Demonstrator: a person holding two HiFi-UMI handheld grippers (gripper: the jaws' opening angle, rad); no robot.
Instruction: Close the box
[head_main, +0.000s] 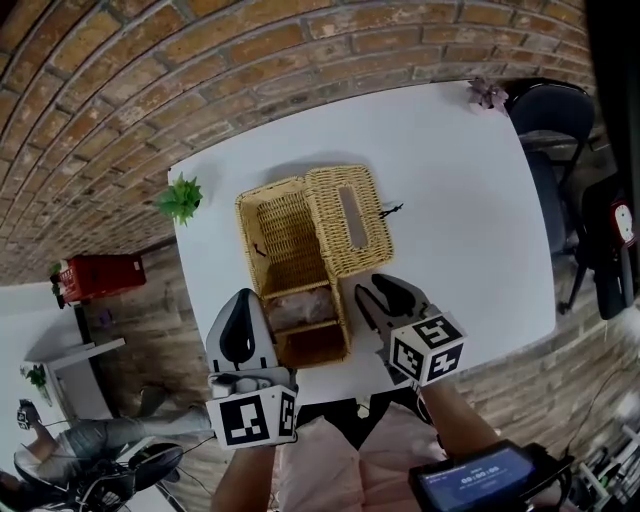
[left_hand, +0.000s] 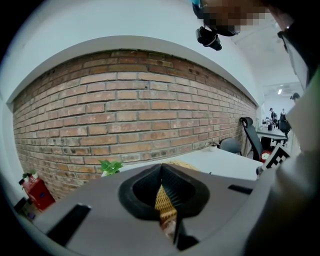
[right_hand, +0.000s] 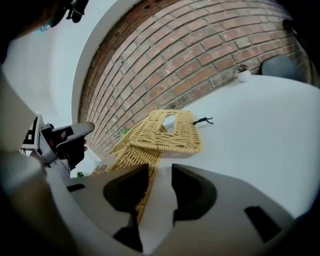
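A wicker box (head_main: 290, 265) stands open on the white table (head_main: 450, 200). Its lid (head_main: 347, 218) is swung out to the right and lies flat, and a paler thing lies in the box's near part. My left gripper (head_main: 240, 335) hovers at the box's near left corner; in the left gripper view its jaws (left_hand: 161, 172) meet at the tips, with wicker showing behind them. My right gripper (head_main: 387, 300) is just right of the box's near end, below the lid. It is open (right_hand: 160, 170), with bare table and the box's edge (right_hand: 127, 155) seen through the gap.
A small green plant (head_main: 180, 198) sits at the table's left corner and a pink flower (head_main: 488, 93) at the far right corner. A black chair (head_main: 555, 120) stands beyond the right edge. A brick wall (head_main: 200, 60) runs behind. A red crate (head_main: 100, 275) is on the floor.
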